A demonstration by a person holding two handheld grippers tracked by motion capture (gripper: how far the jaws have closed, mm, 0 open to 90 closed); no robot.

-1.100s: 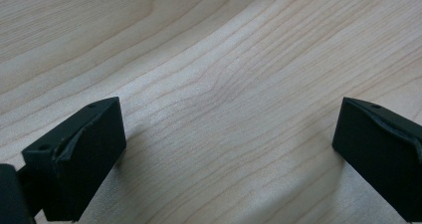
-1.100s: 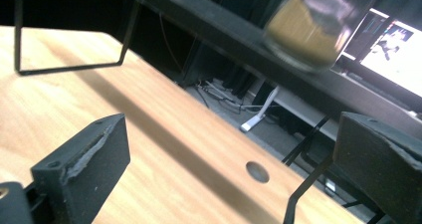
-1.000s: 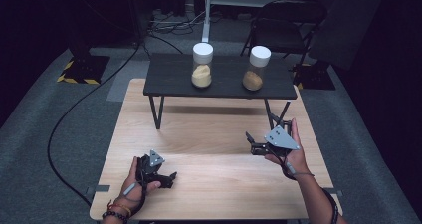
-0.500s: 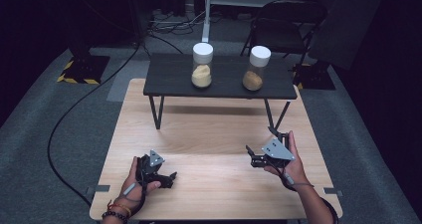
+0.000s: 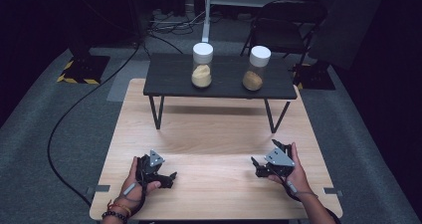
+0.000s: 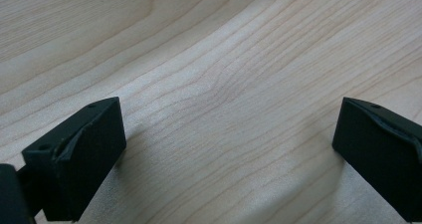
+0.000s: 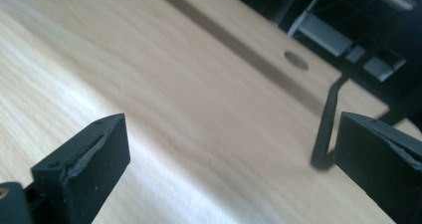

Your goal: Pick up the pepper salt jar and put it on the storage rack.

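Two pairs of black tongs sit low over the near edge of the pale wooden surface (image 5: 214, 134), one in each hand. The left tongs (image 5: 171, 176) rest close to the wood, jaws spread wide with only bare grain between them in the left gripper view. The right tongs (image 5: 255, 163) are likewise wide apart and empty, angled toward the middle; their own view looks along the wood to a thin black leg (image 7: 326, 129).

Both seem parked at a ready position, well short of anything to grasp.

Farther off, a low black rectangular side table (image 5: 169, 79) stands on the wood. On it are two clear cylindrical jars with white lids, well apart: the left jar (image 5: 202, 65) holds pale yellow powder, the right jar (image 5: 257, 68) a browner one. No label or writing can be read on either.
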